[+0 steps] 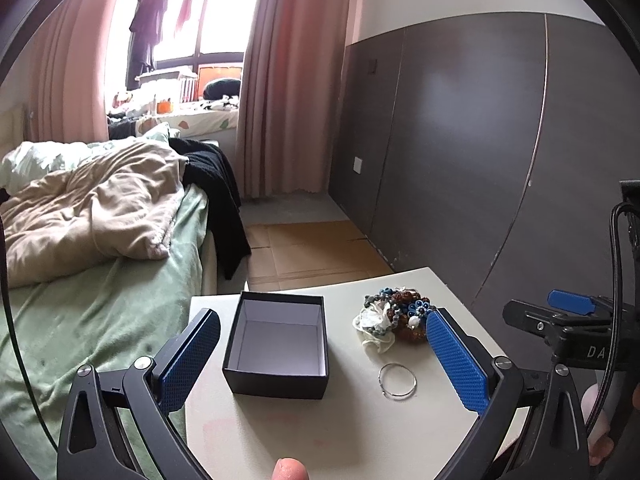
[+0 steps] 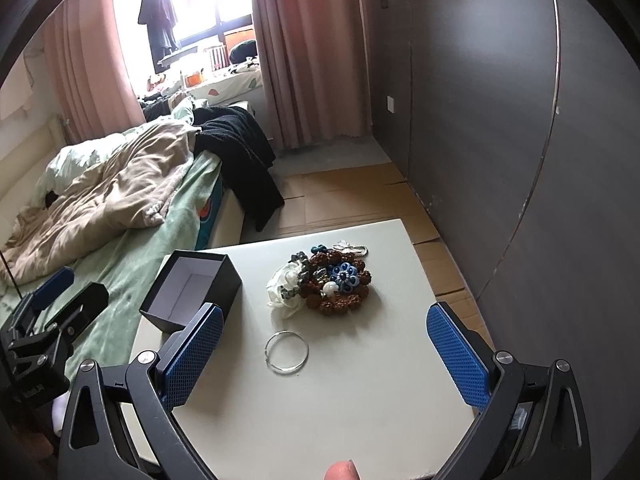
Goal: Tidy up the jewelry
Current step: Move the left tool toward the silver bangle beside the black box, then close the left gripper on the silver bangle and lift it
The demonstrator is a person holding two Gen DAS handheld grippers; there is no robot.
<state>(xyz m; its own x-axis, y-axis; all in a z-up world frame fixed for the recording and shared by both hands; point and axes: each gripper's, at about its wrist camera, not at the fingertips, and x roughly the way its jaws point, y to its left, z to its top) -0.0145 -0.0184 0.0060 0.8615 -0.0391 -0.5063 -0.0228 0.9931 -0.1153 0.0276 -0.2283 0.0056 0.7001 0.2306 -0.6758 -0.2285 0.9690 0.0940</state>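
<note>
Jewelry point(image 2: 326, 282) lies in a loose heap toward the far side of a small pale table point(image 2: 360, 400): brown bead strands, a blue flower-shaped piece, grey-blue beads and a bit of white fabric, all tangled together. A thin silver bangle point(image 2: 287, 355) lies flat on the tabletop just in front of the heap, apart from it. To the left of both stands a dark box point(image 1: 278, 344) with a white lining, lid off and nothing inside; it sits near the table's left edge, close to the bed point(image 1: 100, 288).

From the left wrist view, the left gripper point(image 1: 320, 360) hangs above the near part of the table with its blue-padded fingers point(image 1: 188, 360) spread wide, holding nothing; the box sits between them and the heap touches the line of the right pad. The right gripper point(image 2: 324, 354) is likewise released and bare, fingers well apart, with the bangle lying between them and the box's near corner hidden behind its left pad.

A fingertip shows at the bottom edge of each view. The bed, with a green sheet, a rumpled beige quilt point(image 1: 88, 216) and a black garment point(image 2: 240, 152) draped over its corner, runs along the table's left side. Flattened cardboard point(image 1: 316, 248) covers the floor beyond the table, dark wall panels point(image 1: 460, 140) stand to the right, and pink curtains point(image 1: 288, 80) frame a bright window.
</note>
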